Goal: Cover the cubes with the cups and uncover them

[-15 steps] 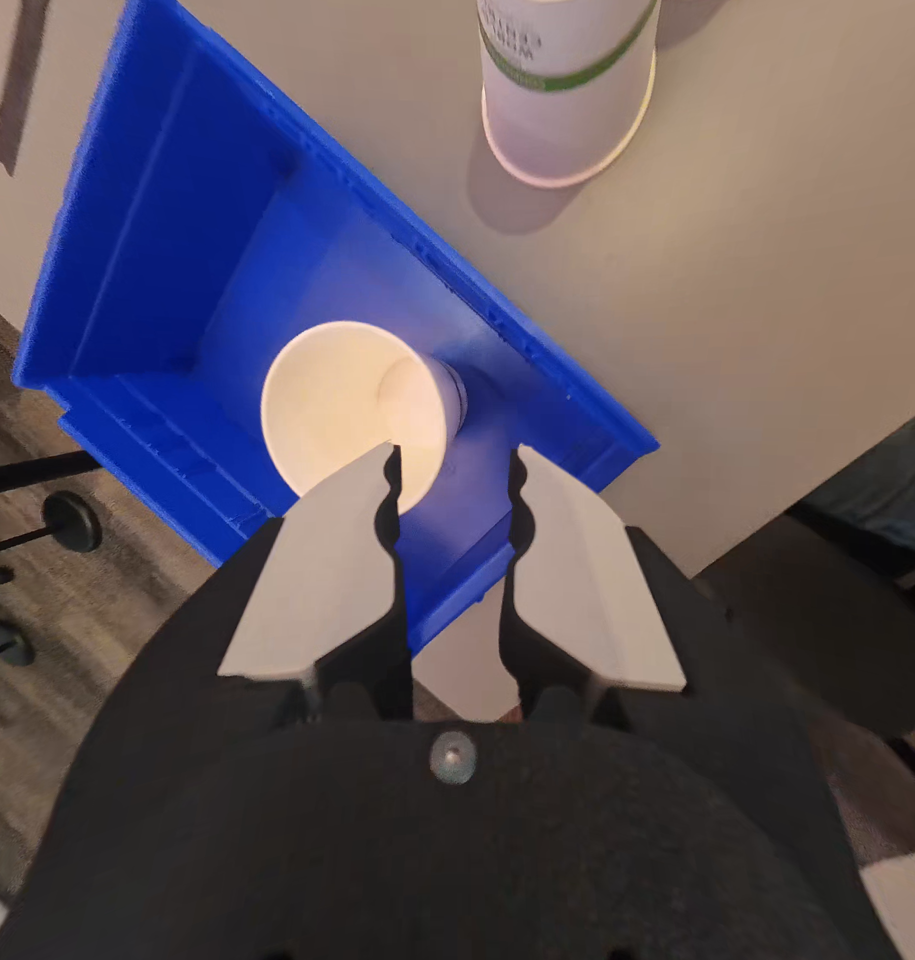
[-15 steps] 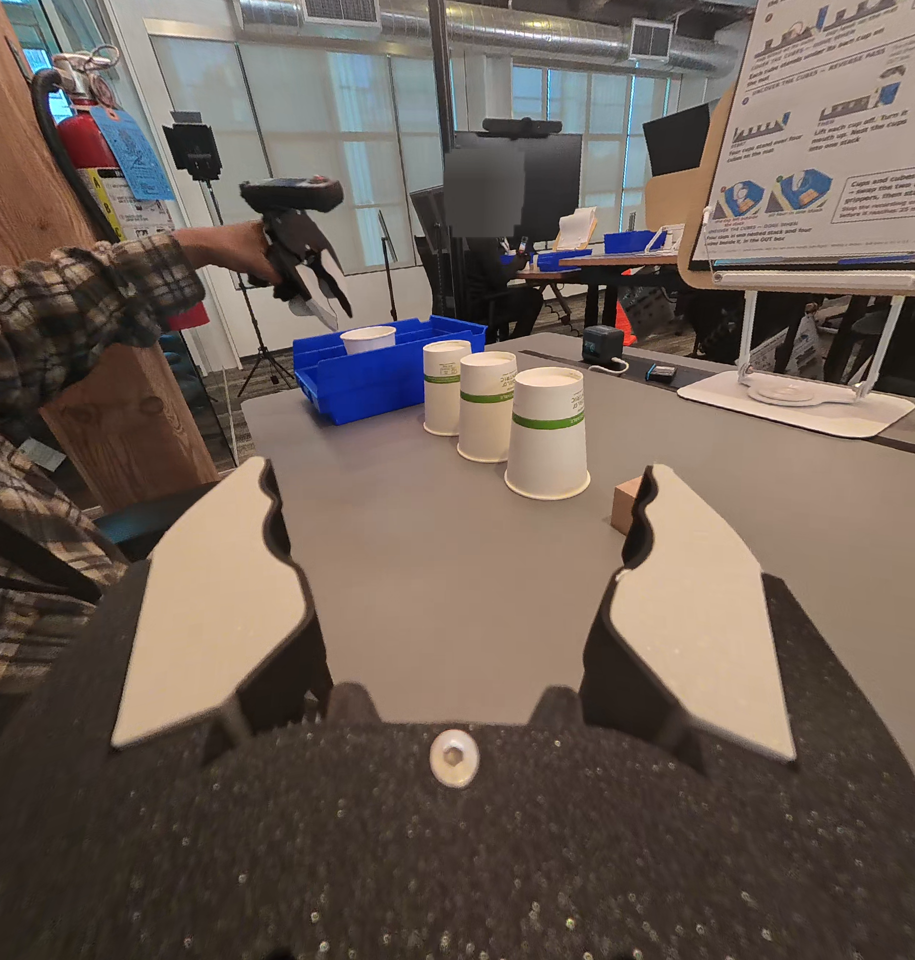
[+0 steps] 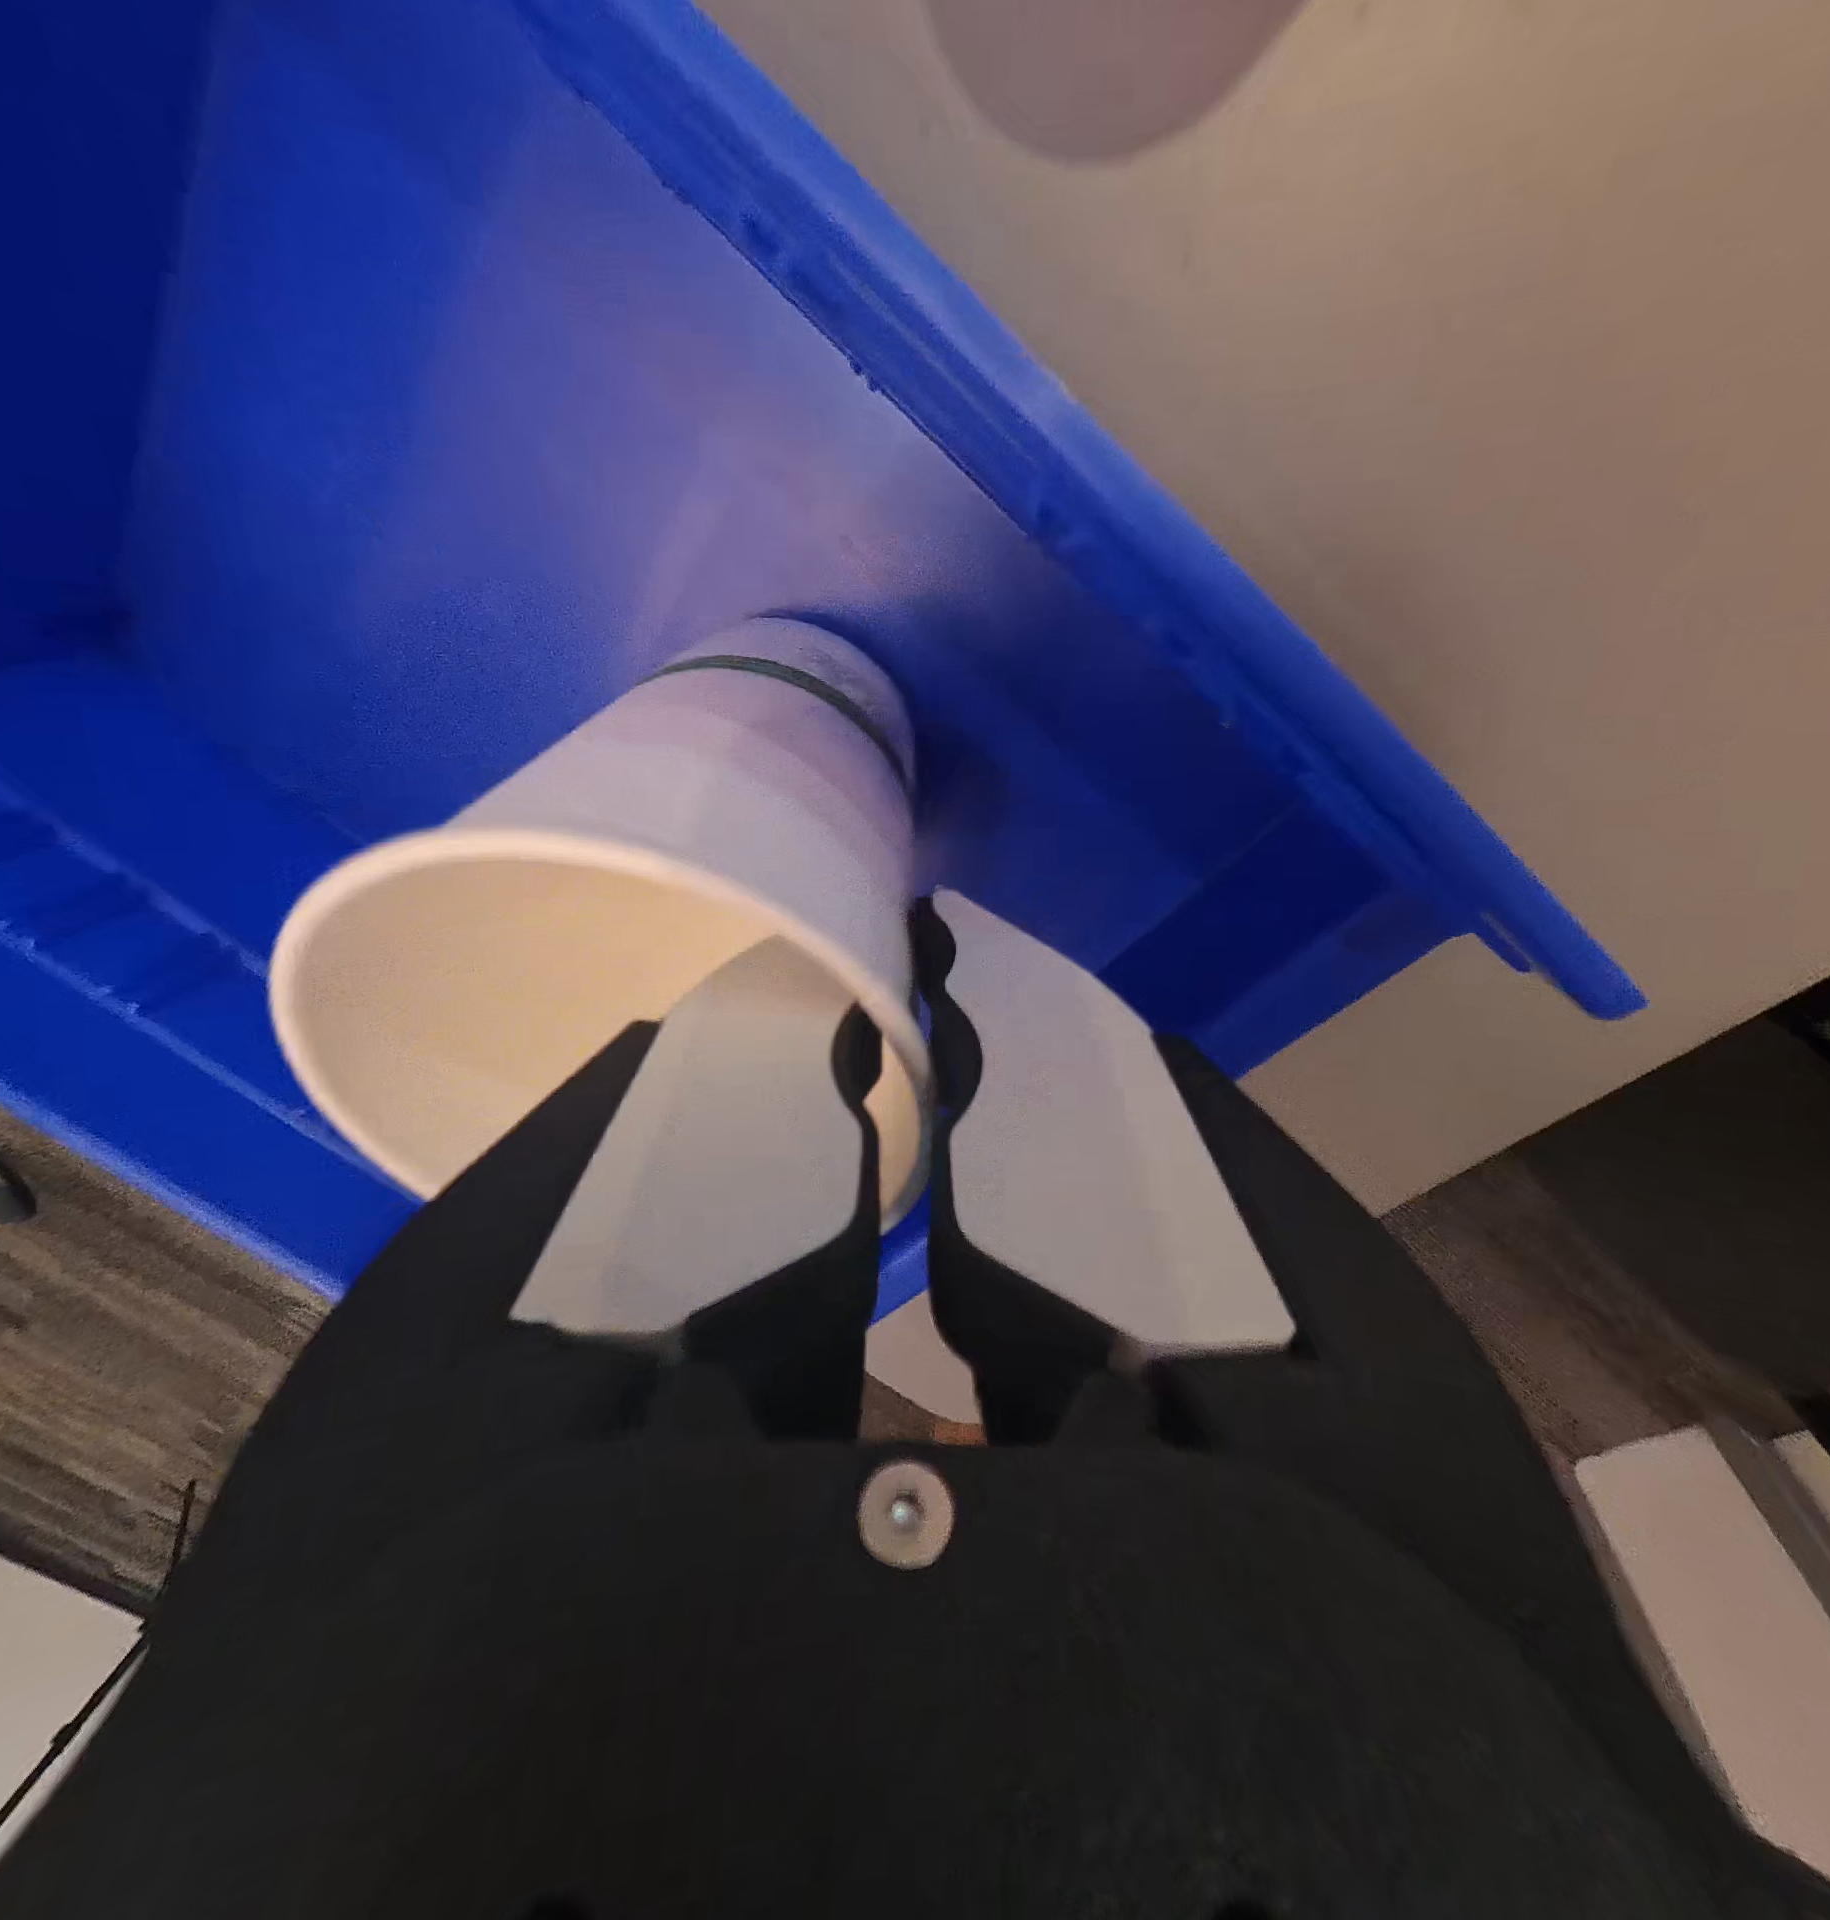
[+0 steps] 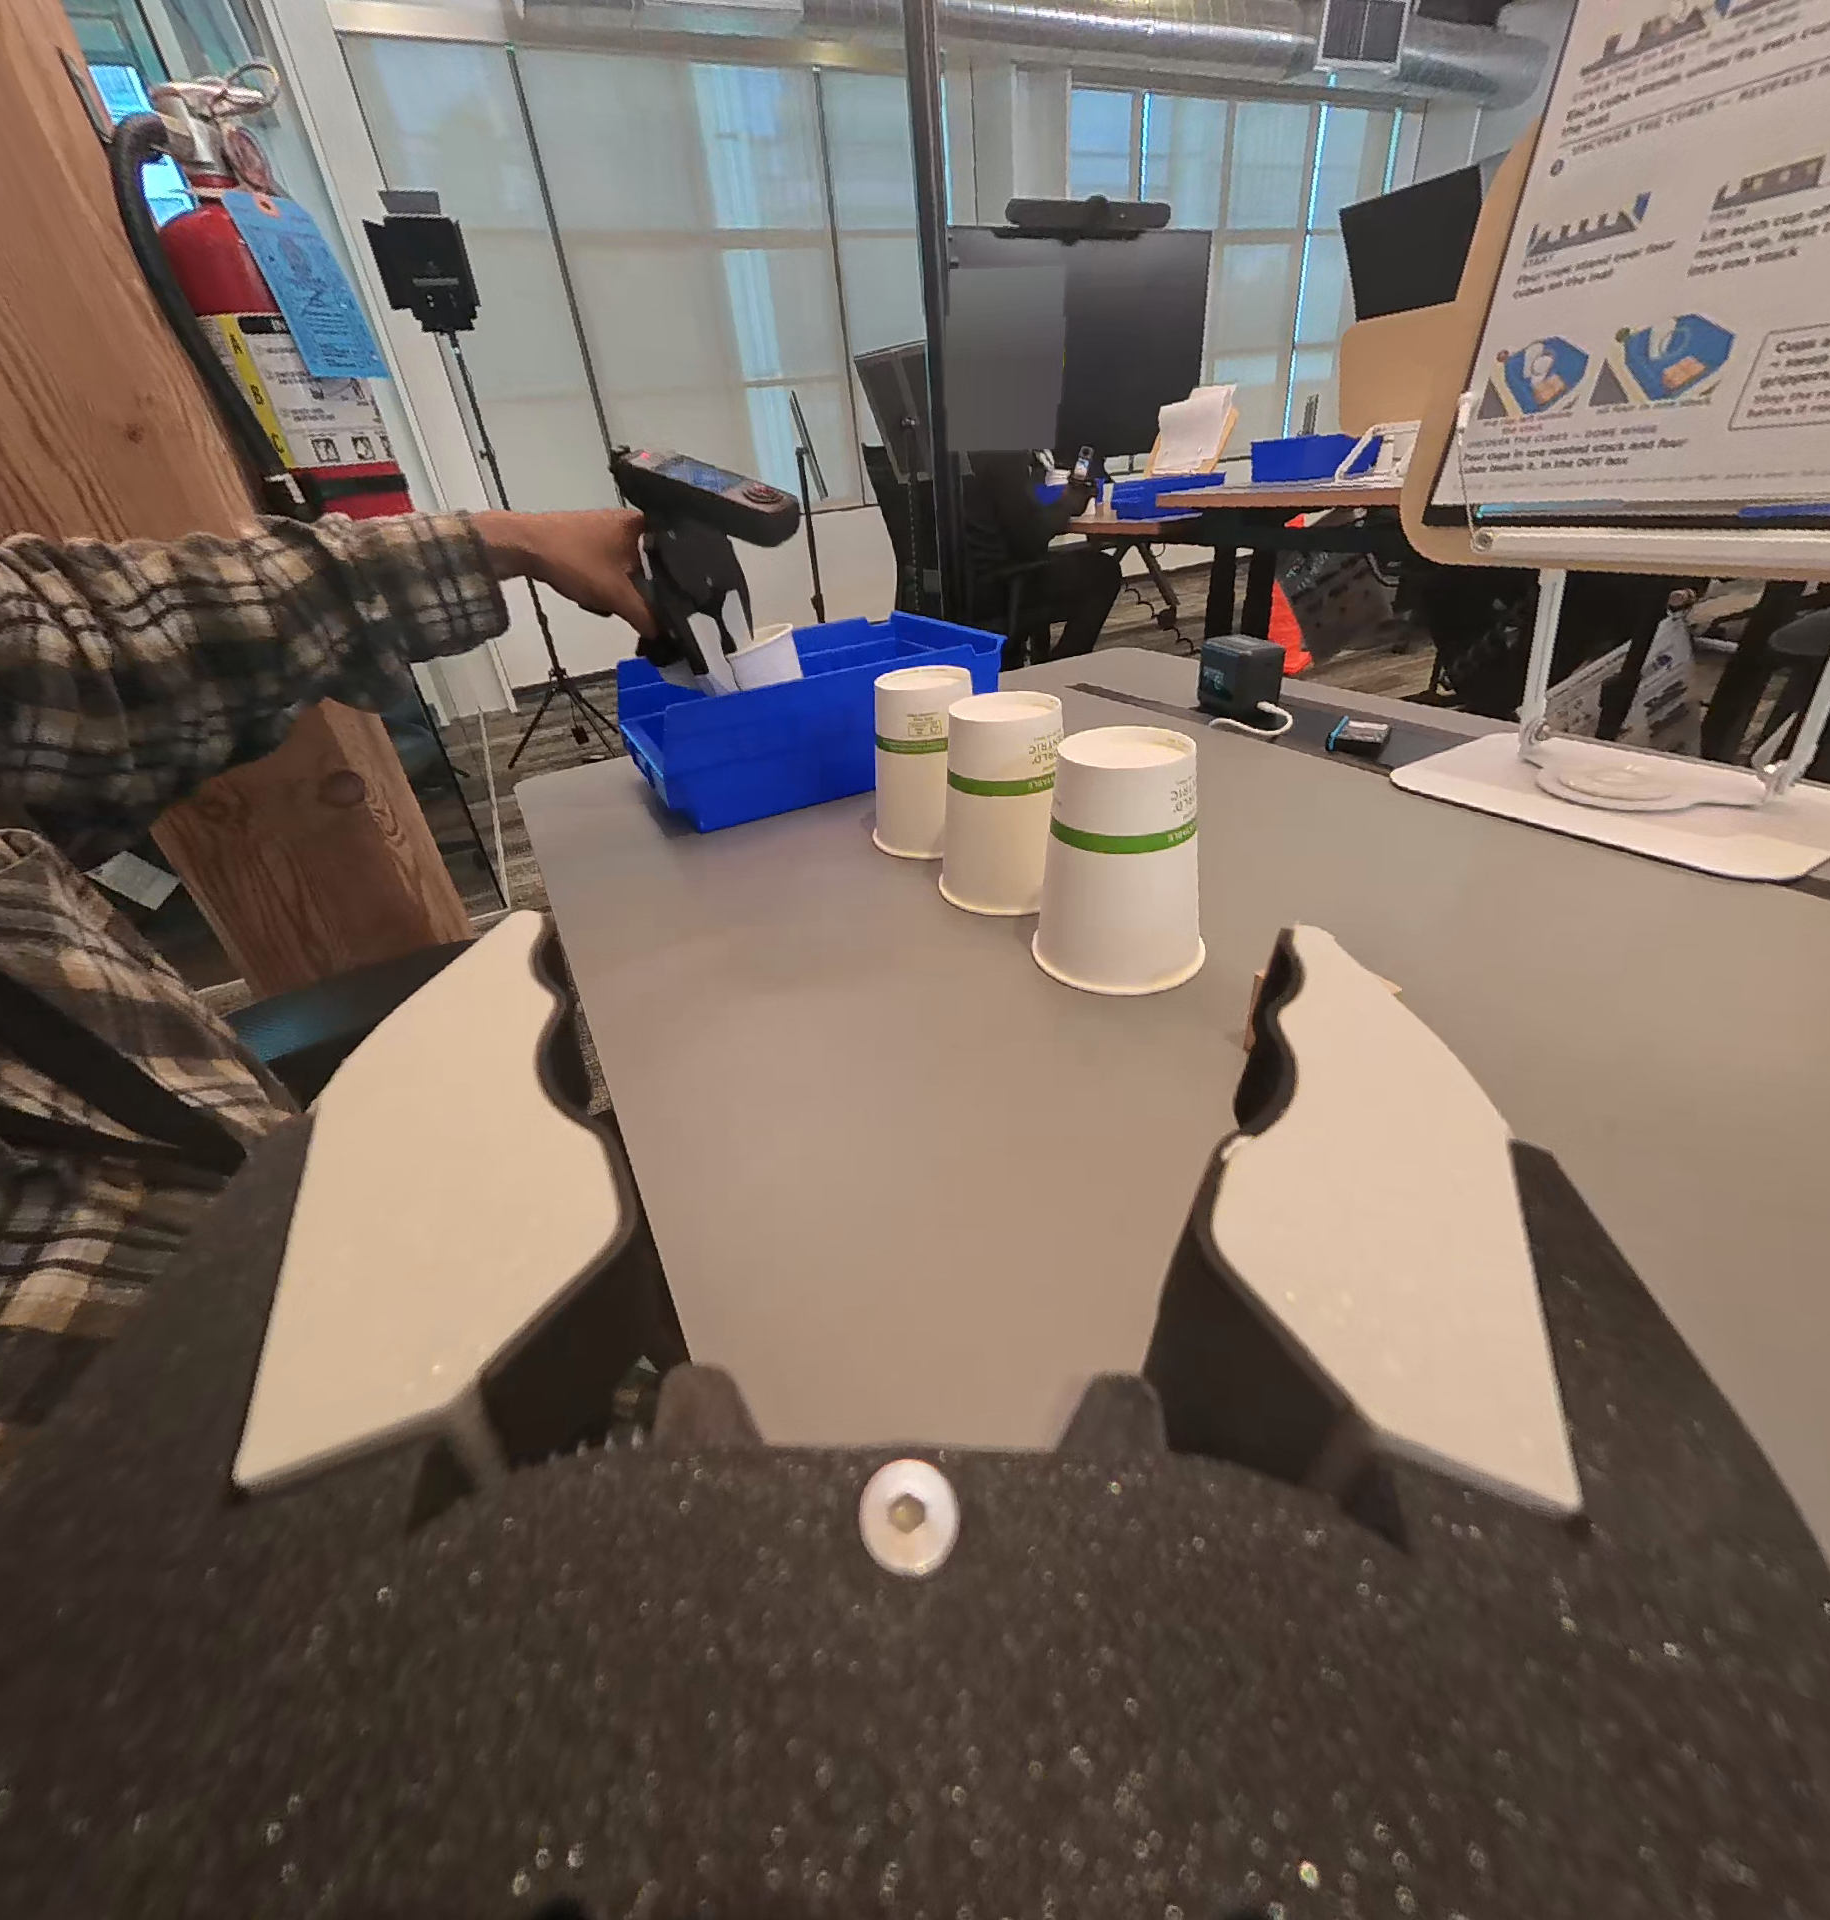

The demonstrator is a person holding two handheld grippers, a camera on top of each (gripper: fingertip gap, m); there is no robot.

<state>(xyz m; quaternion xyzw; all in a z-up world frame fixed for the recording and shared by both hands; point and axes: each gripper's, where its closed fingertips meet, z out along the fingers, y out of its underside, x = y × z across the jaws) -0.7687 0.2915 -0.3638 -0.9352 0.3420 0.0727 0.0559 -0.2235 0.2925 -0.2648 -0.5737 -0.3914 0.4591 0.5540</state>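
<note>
Left gripper (image 3: pixel 906 997) pinches the cup (image 3: pixel 620 935) wall inside the bin (image 3: pixel 994 416).
Cup tilts, mouth toward the camera, base on the bin floor; earlier it sat ungrasped. Right gripper (image 4: pixel 911 1039) gapes, idle.

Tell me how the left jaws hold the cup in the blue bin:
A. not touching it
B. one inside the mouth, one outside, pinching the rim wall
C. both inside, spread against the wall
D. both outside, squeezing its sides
B: in the left wrist view one finger sits inside the cup, the other outside, clamping the wall over the bin.
</note>
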